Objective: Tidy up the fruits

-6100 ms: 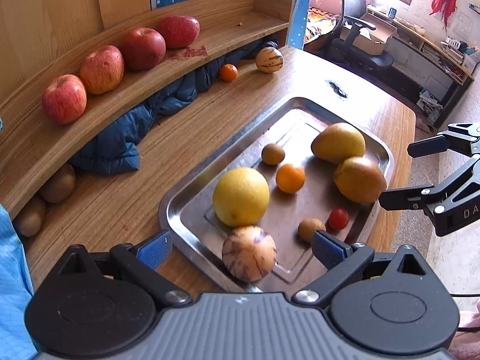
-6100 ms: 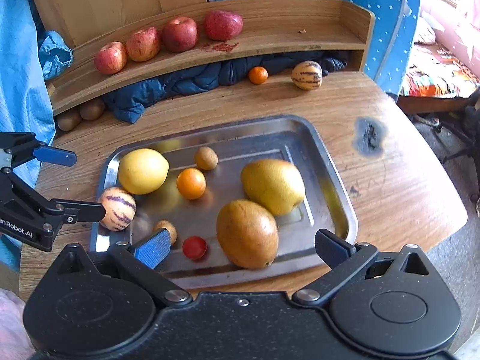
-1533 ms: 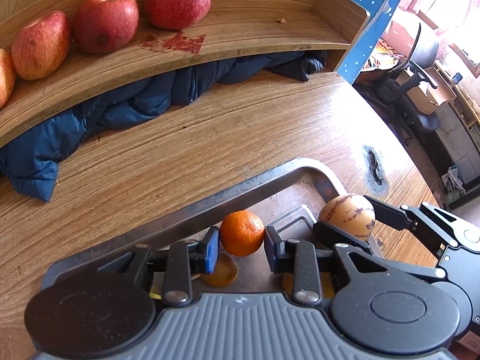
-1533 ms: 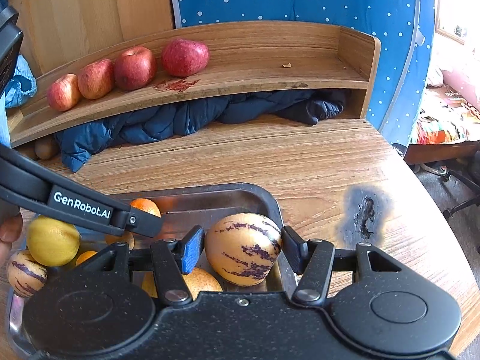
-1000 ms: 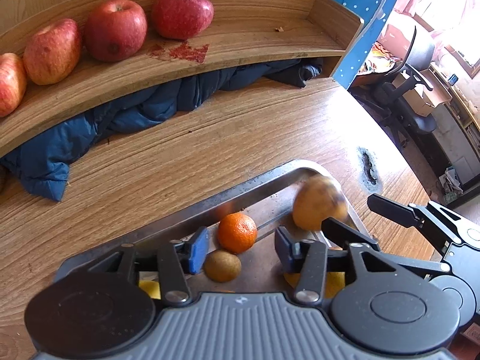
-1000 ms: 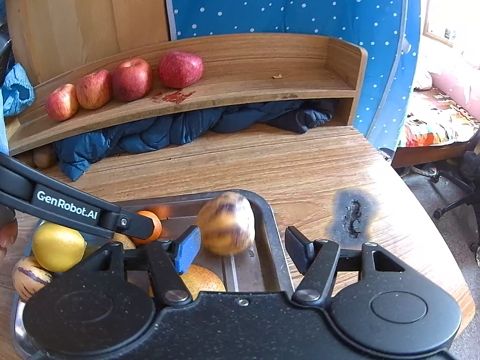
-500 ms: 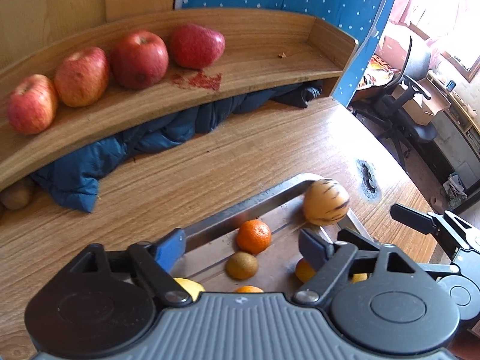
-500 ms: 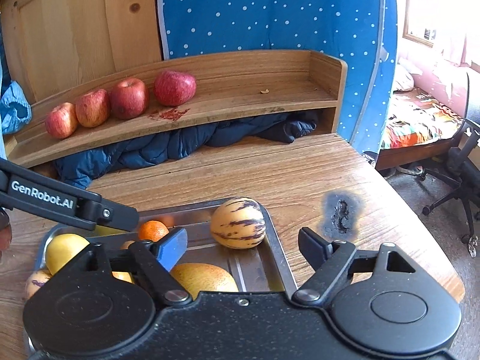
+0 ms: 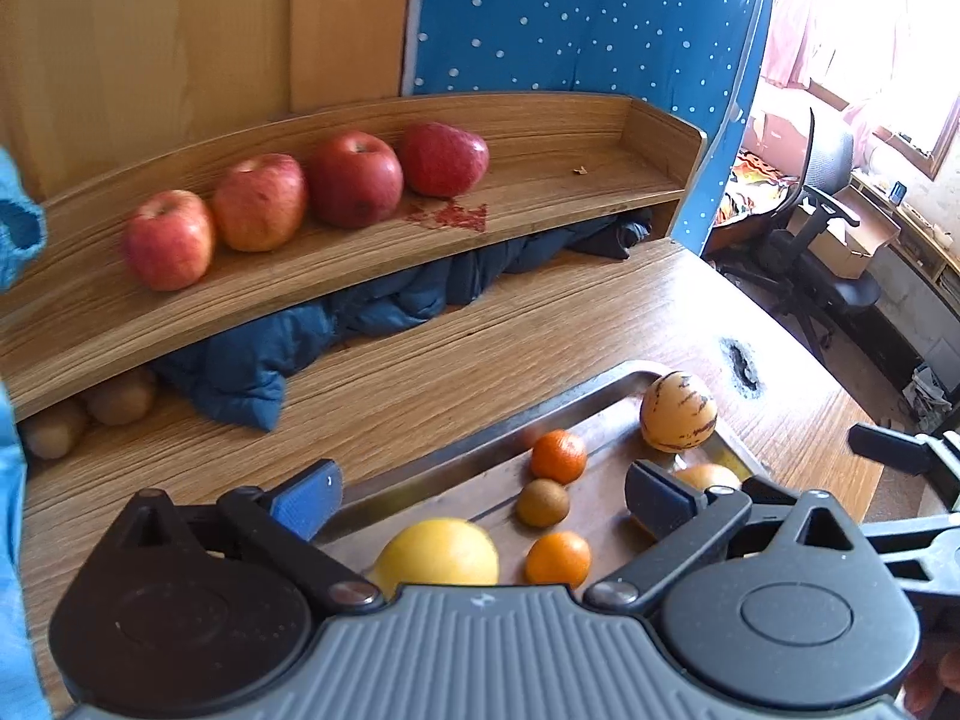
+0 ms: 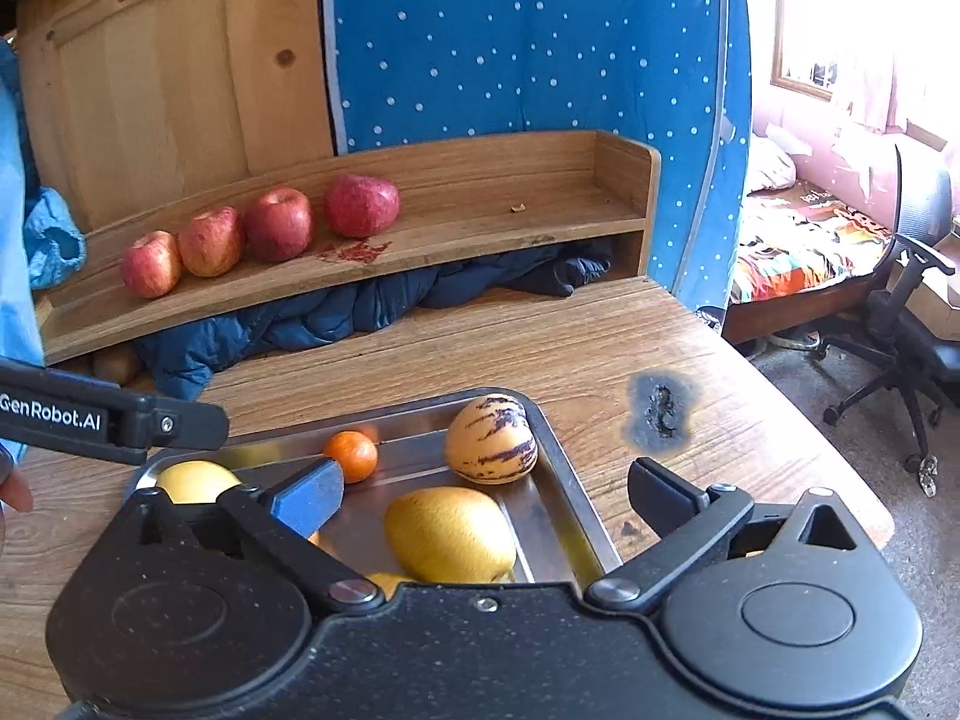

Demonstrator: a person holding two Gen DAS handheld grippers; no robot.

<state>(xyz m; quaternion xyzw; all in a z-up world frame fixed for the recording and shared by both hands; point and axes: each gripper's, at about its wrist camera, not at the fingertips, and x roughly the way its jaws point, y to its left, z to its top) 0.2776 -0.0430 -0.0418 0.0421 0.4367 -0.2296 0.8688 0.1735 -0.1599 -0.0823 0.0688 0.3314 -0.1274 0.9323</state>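
A steel tray (image 9: pixel 576 402) (image 10: pixel 561 441) on the wooden table holds a striped melon (image 9: pixel 678 411) (image 10: pixel 492 440) in its far right corner, a tangerine (image 9: pixel 558 456) (image 10: pixel 351 455), a kiwi (image 9: pixel 543 502), a second orange (image 9: pixel 558 558), a yellow citrus (image 9: pixel 441 555) (image 10: pixel 195 480) and a mango (image 10: pixel 450 534). My left gripper (image 9: pixel 480 495) is open above the tray's near side, holding nothing. My right gripper (image 10: pixel 486 489) is open too, raised over the mango. Several red apples (image 9: pixel 264 201) (image 10: pixel 276 224) line the shelf.
A dark blue jacket (image 9: pixel 312 336) (image 10: pixel 360 306) is stuffed under the shelf, with brown kiwis (image 9: pixel 117 399) beside it at the left. A burn mark (image 10: pixel 660 414) scars the table right of the tray. An office chair (image 10: pixel 900 312) stands past the table's right edge.
Both grippers released their fruit into the tray, the tangerine from the left and the striped melon from the right, then opened wide and drew back and up.
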